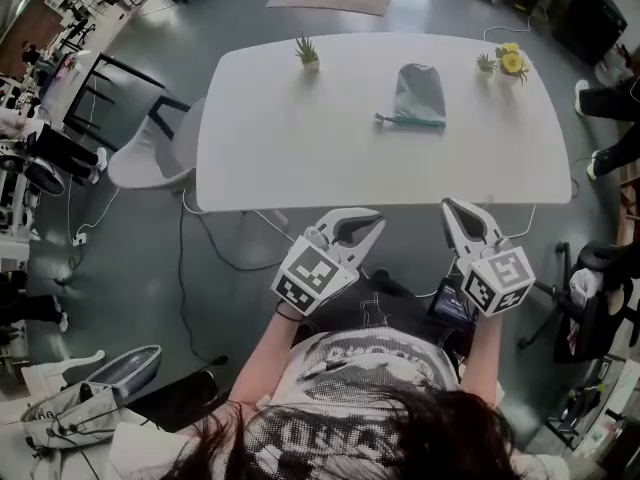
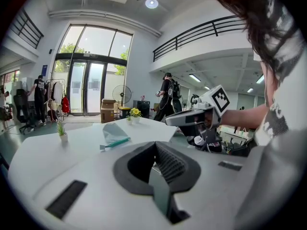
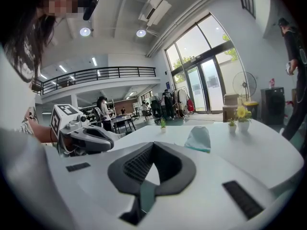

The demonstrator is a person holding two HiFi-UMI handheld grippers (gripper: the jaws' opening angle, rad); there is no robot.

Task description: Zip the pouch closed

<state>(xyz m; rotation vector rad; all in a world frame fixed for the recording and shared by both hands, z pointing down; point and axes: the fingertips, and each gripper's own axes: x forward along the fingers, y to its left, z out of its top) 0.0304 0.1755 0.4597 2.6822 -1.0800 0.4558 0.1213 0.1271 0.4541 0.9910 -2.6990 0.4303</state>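
A grey-green pouch (image 1: 418, 96) with a teal zipper strip along its near edge lies flat on the far middle of the white table (image 1: 300, 158). It also shows in the left gripper view (image 2: 114, 134) and the right gripper view (image 3: 198, 139). Both grippers hover off the table's near edge, well short of the pouch. My left gripper (image 1: 374, 222) is shut with nothing in it, its pads meeting (image 2: 154, 144). My right gripper (image 1: 452, 208) is likewise shut and empty (image 3: 153, 145). Each gripper appears in the other's view, the right one (image 2: 178, 120) and the left one (image 3: 111, 139).
A small potted plant (image 1: 307, 54) stands at the table's far left. A yellow flower pot (image 1: 511, 63) and a tiny plant (image 1: 486, 63) stand at the far right. A grey chair (image 1: 150, 153) sits left of the table. Cables hang under the near edge.
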